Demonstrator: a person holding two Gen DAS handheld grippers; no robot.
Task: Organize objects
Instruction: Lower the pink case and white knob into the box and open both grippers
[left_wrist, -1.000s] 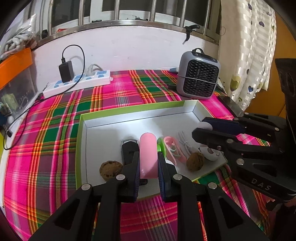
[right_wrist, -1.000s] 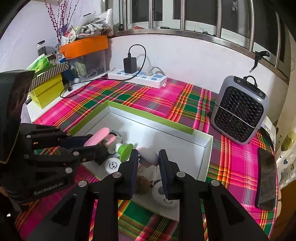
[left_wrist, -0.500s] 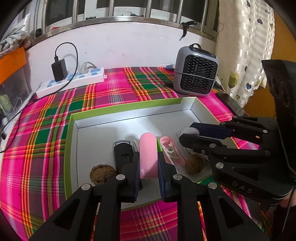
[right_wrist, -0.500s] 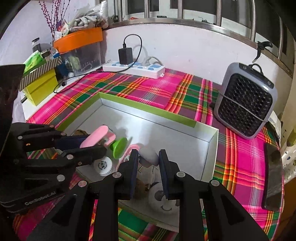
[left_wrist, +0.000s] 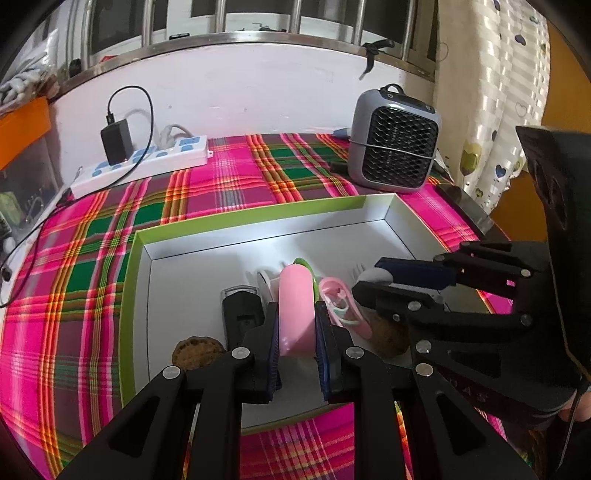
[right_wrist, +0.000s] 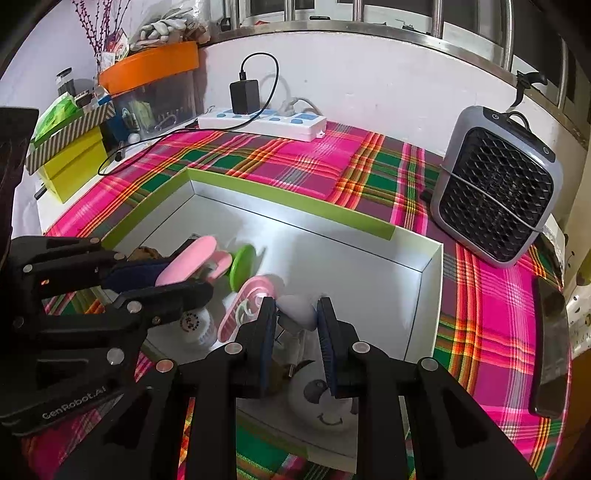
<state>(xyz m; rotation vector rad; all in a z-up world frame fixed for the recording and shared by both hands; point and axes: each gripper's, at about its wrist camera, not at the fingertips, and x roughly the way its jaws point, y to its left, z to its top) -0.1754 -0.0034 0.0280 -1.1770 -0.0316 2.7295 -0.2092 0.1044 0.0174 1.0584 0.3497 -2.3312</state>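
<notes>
My left gripper (left_wrist: 296, 321) is shut on a pink oblong object (left_wrist: 295, 306) and holds it over the near part of the white box with green rim (left_wrist: 207, 218). It shows in the right wrist view too (right_wrist: 188, 260). My right gripper (right_wrist: 296, 314) is shut on a small white rounded object (right_wrist: 297, 308), also above the box (right_wrist: 295, 199), and appears in the left wrist view (left_wrist: 373, 280). In the box lie a black clip-like item (left_wrist: 238, 310), a pink comb-like item (left_wrist: 341, 302), a green disc (right_wrist: 242, 266) and two walnuts (left_wrist: 195, 350).
A grey fan heater (left_wrist: 395, 147) stands at the back right. A white power strip with a black charger (left_wrist: 147, 158) lies by the wall. A dark phone (right_wrist: 550, 350) lies at the right table edge. Yellow and orange boxes (right_wrist: 74, 155) stand at the left.
Both grippers have lifted slightly and shifted with their objects held. The green disc and pink comb-like item in the box have moved a little.
</notes>
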